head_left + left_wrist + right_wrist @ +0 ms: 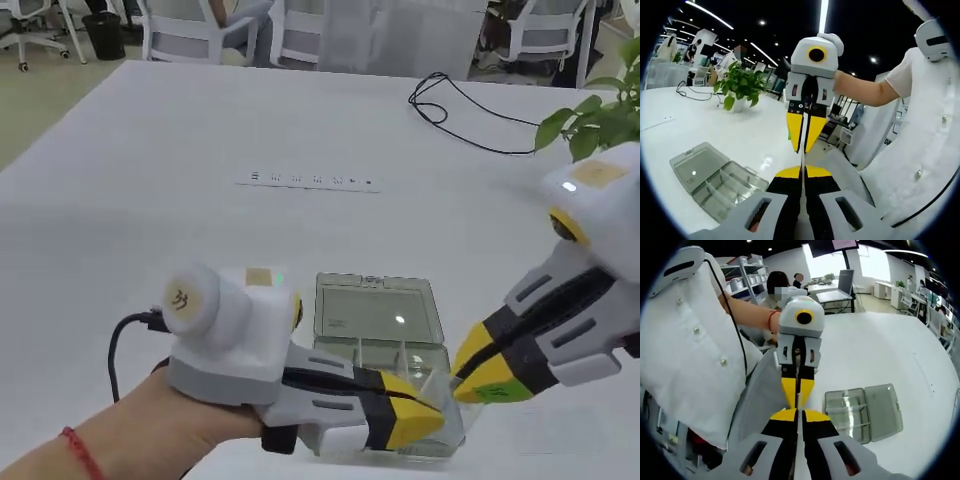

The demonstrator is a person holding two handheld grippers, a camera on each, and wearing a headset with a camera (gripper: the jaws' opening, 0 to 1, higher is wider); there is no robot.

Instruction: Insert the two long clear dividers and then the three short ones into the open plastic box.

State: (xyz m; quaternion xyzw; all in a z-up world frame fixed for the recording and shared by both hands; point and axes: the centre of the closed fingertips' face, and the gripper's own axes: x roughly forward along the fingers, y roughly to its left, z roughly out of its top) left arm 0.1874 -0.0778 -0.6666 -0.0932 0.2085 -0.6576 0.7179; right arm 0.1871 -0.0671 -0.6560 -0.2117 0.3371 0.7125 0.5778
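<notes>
Gripping, left hand-held gripper (437, 416): clenched on one end of a thin clear divider (802, 160), which was seen edge-on.
Gripping, right hand-held gripper (458, 383): clenched on the divider's other end, its tips facing the left one's and nearly touching them.
Open plastic box (338, 354): lay on the white desk (300, 110), lid flat behind the base, partitions visible inside. Both grippers hung over its front right corner.
Surroundings: a potted plant (595, 115) and a black cable (450, 100) sat at the desk's far right.
</notes>
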